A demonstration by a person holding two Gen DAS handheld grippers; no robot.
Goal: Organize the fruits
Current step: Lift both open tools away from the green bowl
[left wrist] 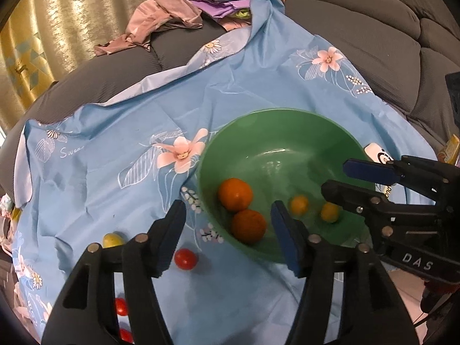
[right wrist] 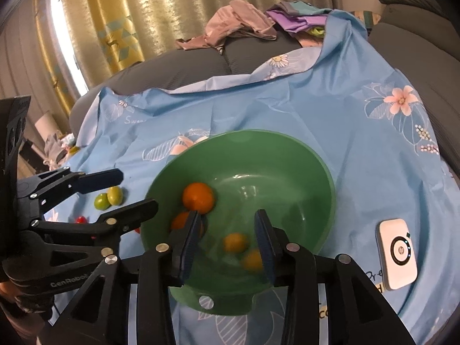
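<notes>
Left wrist view
Left gripper (left wrist: 227,230): black frame, blue pads, jaws spread, nothing between the pads; hangs over the near-left rim of the bowl.
Bowl: one round green plastic bowl (left wrist: 244,132), sitting on the cloth.
Oranges in bowl: two big round orange fruits (left wrist: 235,194), touching each other, left side of the bowl floor.
Small fruits in bowl: two small yellow-orange round fruits (left wrist: 299,204), blurred, just beside each other, right of the oranges.
Fruit on cloth: one small red round fruit (left wrist: 185,259) just outside the bowl; one yellow-green fruit (left wrist: 113,239) further left; two more red ones partly hidden behind the left finger.
Right gripper (left wrist: 336,179): enters from the right edge, jaws parted, tips over the bowl's right side.
Cloth: one light-blue floral sheet (left wrist: 120,132) over a grey sofa (left wrist: 359,34).
Clothes: pile of pink and purple garments (left wrist: 161,20) on the sofa, far side.

Right wrist view
Right gripper (right wrist: 227,238): jaws apart, empty; the two small yellow-orange fruits sit in the bowl below the gap, not touched.
Bowl count: four fruits total, two orange, two yellow-orange.
Left gripper: at left, jaws spread, tips at the bowl's left rim.
Green fruits: two small olive-green fruits (right wrist: 109,198) touching each other on the cloth, left of the bowl.
Red fruit: one seen beside the left gripper's finger, another mostly hidden.
Device: one white rounded-rectangle gadget (right wrist: 397,254) on the cloth, right of the bowl, apart from it.
Curtain: gold pleated curtain (right wrist: 149,14) behind the sofa.
</notes>
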